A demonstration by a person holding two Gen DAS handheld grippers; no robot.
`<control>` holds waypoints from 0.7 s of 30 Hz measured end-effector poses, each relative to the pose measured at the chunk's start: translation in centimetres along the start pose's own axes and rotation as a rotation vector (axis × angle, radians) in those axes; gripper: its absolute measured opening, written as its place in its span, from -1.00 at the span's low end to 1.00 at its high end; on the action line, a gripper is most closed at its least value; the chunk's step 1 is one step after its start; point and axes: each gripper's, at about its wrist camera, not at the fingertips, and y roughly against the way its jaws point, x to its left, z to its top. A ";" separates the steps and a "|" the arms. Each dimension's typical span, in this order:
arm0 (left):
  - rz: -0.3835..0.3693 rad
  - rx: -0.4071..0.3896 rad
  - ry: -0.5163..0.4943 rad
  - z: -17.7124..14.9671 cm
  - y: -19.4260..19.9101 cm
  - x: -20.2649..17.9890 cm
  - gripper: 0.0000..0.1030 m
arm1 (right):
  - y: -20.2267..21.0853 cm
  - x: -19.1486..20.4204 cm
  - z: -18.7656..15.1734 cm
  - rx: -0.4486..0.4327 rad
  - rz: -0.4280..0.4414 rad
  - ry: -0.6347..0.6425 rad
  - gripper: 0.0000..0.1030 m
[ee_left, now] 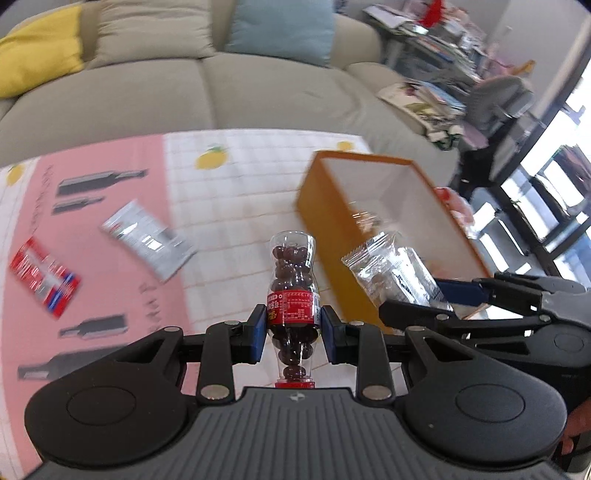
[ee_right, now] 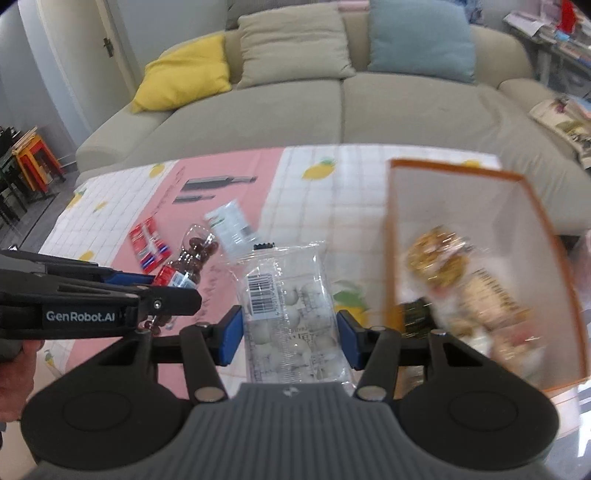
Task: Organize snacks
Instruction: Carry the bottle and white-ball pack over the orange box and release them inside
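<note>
My left gripper (ee_left: 294, 328) is shut on a small clear bottle of dark chocolate balls (ee_left: 293, 284) with a red label, held above the table. My right gripper (ee_right: 290, 338) is shut on a clear packet of pale round candies (ee_right: 291, 317). The same packet (ee_left: 393, 275) shows at the right of the left wrist view, and the bottle (ee_right: 192, 258) at the left of the right wrist view. An orange box (ee_right: 480, 258) with white inner walls stands to the right and holds several wrapped snacks. A silver sachet (ee_left: 147, 238) and a red packet (ee_left: 44, 282) lie on the pink cloth.
The table carries a pink and white lemon-print cloth (ee_left: 236, 192). A grey sofa (ee_right: 332, 107) with yellow, beige and blue cushions stands behind it. Stacked papers (ee_left: 436, 33) fill shelves at the far right. A hand (ee_right: 14, 373) holds the left gripper.
</note>
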 end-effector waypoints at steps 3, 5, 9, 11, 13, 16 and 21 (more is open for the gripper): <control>-0.029 0.000 -0.048 1.5 -0.8 -2.2 -0.34 | 1.7 -2.2 0.9 -0.019 -0.050 0.005 0.03; -0.056 0.011 -0.066 2.6 -1.6 -3.6 -0.34 | 2.6 -4.0 1.5 -0.023 -0.078 0.000 0.03; -0.105 0.055 -0.105 4.6 -3.7 -5.9 -0.34 | 3.6 -8.0 2.6 0.017 -0.112 -0.025 0.03; -0.116 0.079 -0.134 5.5 -4.9 -7.1 -0.34 | 3.6 -9.8 3.1 0.036 -0.144 -0.036 0.03; -0.129 0.104 -0.164 6.3 -6.3 -8.2 -0.34 | 3.4 -11.7 3.3 0.053 -0.161 -0.048 0.03; -0.146 0.153 -0.193 7.4 -8.5 -9.4 -0.34 | 2.3 -14.3 3.4 0.097 -0.160 -0.081 0.03; -0.134 0.233 -0.240 8.7 -12.6 -11.0 -0.35 | -0.6 -16.3 3.5 0.156 -0.166 -0.055 0.03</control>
